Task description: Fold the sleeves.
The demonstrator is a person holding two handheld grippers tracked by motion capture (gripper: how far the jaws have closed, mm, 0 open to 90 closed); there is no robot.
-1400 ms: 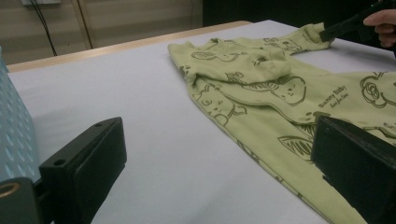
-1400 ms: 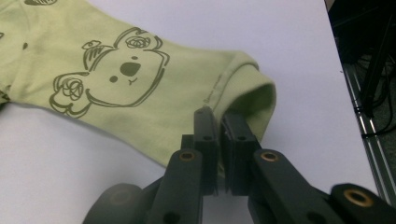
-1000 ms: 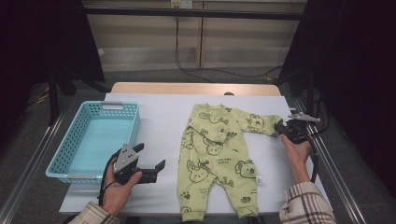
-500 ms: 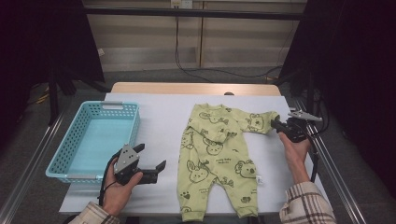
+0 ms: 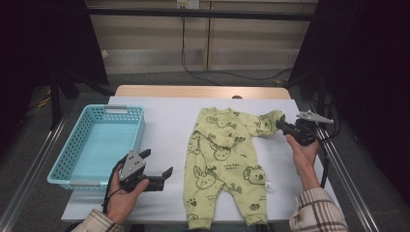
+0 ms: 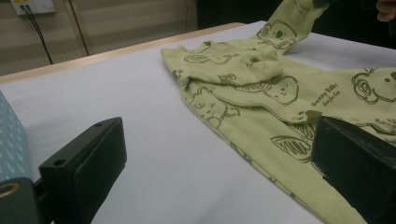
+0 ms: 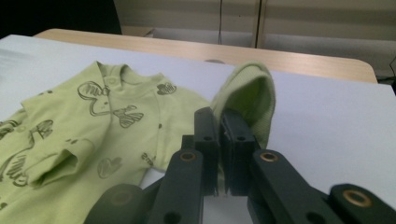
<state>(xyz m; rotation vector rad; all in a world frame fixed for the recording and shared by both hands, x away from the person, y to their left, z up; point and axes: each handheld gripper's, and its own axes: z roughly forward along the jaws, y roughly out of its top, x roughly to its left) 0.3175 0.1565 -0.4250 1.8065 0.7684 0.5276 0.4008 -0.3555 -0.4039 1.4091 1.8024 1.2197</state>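
A light green baby romper point(image 5: 223, 164) with dark animal prints lies flat on the white table point(image 5: 164, 121), legs toward the person. My right gripper point(image 5: 282, 126) is shut on the cuff of the romper's right-hand sleeve point(image 5: 267, 122) and holds it lifted off the table; in the right gripper view the cuff point(image 7: 250, 98) stands up between the closed jaws of the right gripper point(image 7: 219, 122). My left gripper point(image 5: 155, 167) rests open on the table left of the romper, nothing between its jaws. The romper point(image 6: 280, 93) lies ahead of the left gripper point(image 6: 219, 163), its edge by the right-hand jaw.
A light blue plastic basket point(image 5: 99, 145) stands at the table's left side, nothing in it. Metal rails run along both long sides of the table. A wooden strip point(image 5: 203, 91) edges the far end. White table surface lies between basket and romper.
The right gripper has risen slightly and drawn the sleeve cuff up off the table. The left gripper has stayed where it was.
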